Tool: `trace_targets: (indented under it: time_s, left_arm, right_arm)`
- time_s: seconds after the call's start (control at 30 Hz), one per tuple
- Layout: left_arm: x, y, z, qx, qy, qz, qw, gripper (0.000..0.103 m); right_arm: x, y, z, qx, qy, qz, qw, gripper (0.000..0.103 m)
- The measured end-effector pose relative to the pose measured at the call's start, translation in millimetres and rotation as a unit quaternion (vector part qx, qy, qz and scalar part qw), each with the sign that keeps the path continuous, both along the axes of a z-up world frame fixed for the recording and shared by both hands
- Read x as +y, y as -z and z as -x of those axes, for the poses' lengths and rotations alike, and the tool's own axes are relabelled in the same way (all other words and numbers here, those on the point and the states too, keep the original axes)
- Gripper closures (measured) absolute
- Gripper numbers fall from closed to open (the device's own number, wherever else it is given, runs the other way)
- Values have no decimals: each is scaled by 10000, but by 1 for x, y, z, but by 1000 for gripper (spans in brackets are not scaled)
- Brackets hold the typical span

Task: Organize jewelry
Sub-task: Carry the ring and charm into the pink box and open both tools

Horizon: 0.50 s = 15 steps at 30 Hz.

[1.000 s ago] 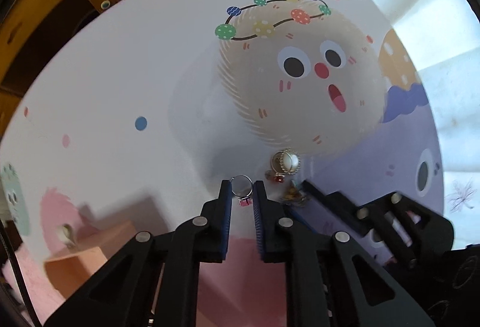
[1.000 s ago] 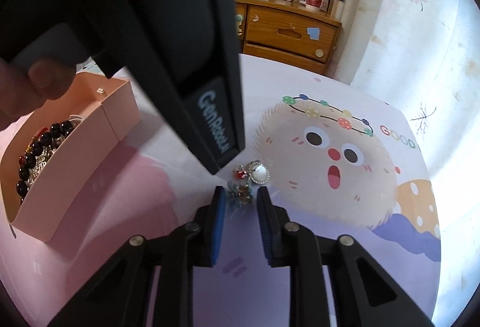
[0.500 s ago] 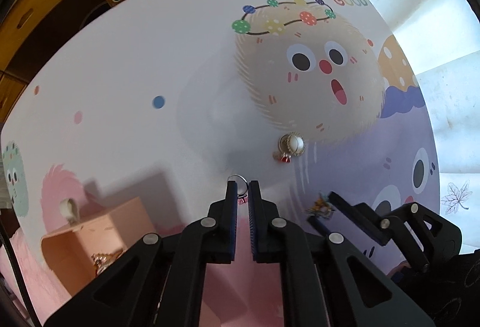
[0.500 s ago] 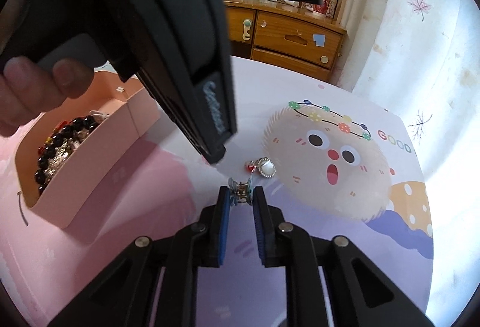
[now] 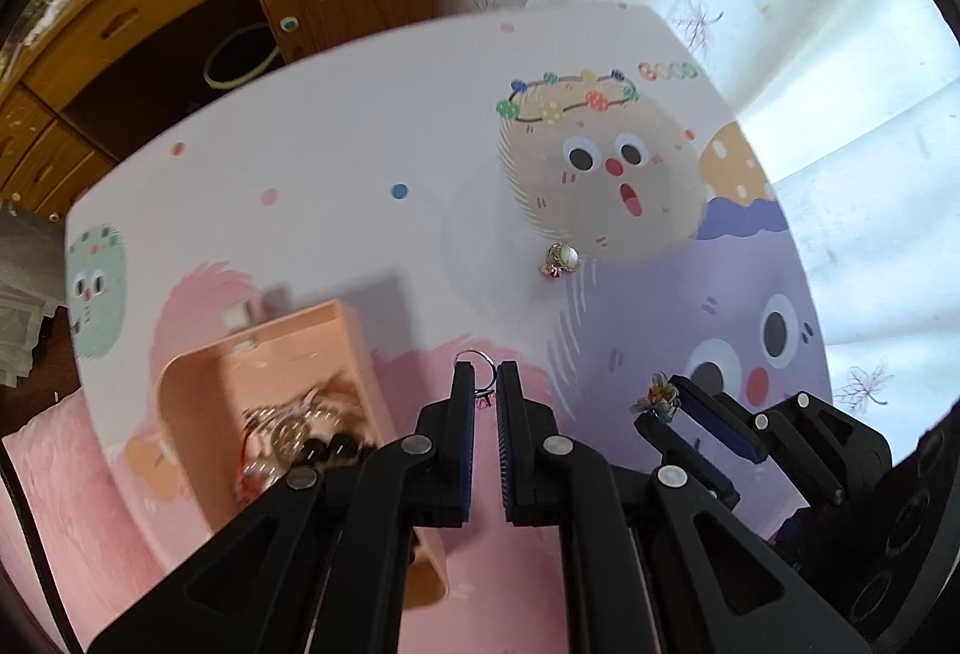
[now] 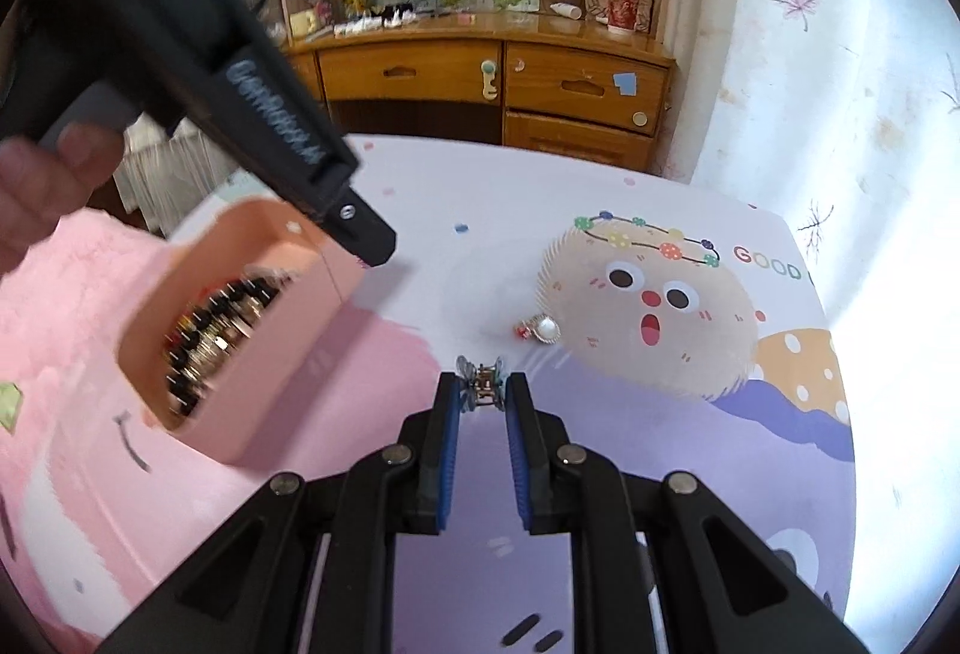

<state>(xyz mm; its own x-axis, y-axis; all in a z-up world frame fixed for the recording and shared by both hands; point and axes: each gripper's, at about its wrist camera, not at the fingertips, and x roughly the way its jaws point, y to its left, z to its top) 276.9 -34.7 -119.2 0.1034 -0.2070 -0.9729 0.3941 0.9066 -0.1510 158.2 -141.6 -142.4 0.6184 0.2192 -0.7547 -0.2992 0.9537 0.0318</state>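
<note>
In the left wrist view, the left tool [image 5: 485, 375] had its two fingers pressed almost together on a thin silver ring [image 5: 478, 361], and the loop of the ring stood out above the fingertips, with a small pink stone lower between them. The pink box [image 5: 282, 384] was the main landmark here. The left tool was just to the right of this box and above the table [image 5: 336, 162]. Inside the box lay dark beads and some shiny metal pieces [image 5: 300, 432], a little blurred. Well to the right of the box and farther away, a pearl brooch [image 5: 563, 258] with a small red charm lay on the printed cartoon face. Farther right of the box, the right tool [image 5: 663, 399] was seen from the side, pinching a small flower-shaped ornament [image 5: 657, 391].

In the right wrist view, the right tool [image 6: 485, 384] pinched the same ornament [image 6: 483, 384] between its blue pads [image 6: 451, 414]; it had pale blue petals and a metal middle. The pink box [image 6: 264, 360] was to the left of this tool, open at the top, with black beads [image 6: 210, 330] inside. The left tool's black body [image 6: 264, 114] hung over the far side of the box, with a hand [image 6: 54, 186] on it at the left edge. The pearl brooch [image 6: 543, 328] lay on the table [image 6: 420, 234] to the right of the box, just beyond the right tool. Behind the table stood a wooden cabinet [image 6: 480, 96].
</note>
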Motion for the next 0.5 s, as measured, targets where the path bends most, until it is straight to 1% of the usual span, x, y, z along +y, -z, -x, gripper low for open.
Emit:
trace_targets:
  time_s: [0.13, 0.27, 0.33, 0.37, 0.5]
  left_arm:
    - [22, -23, 16, -167, -82, 91, 9998, 98]
    - [44, -39, 31, -303, -141, 131, 9994, 98]
    - [58, -46, 38, -356, -151, 141, 9992, 98]
    - [65, -49, 41, -385, -154, 138, 9990, 98]
    - [88, -54, 49, -373, -131, 99, 9992, 98]
  right_arm:
    - [9, -19, 15, -36, 89, -333, 9994, 88]
    - [18, -35, 35, 34, 273, -939, 9952, 88]
    - [26, -38, 40, 57, 358, -1145, 9928, 88]
    - [32, -40, 43, 64, 416, -1222, 9916, 88]
    - [60, -44, 54, -10, 419, -1225, 9916, 88]
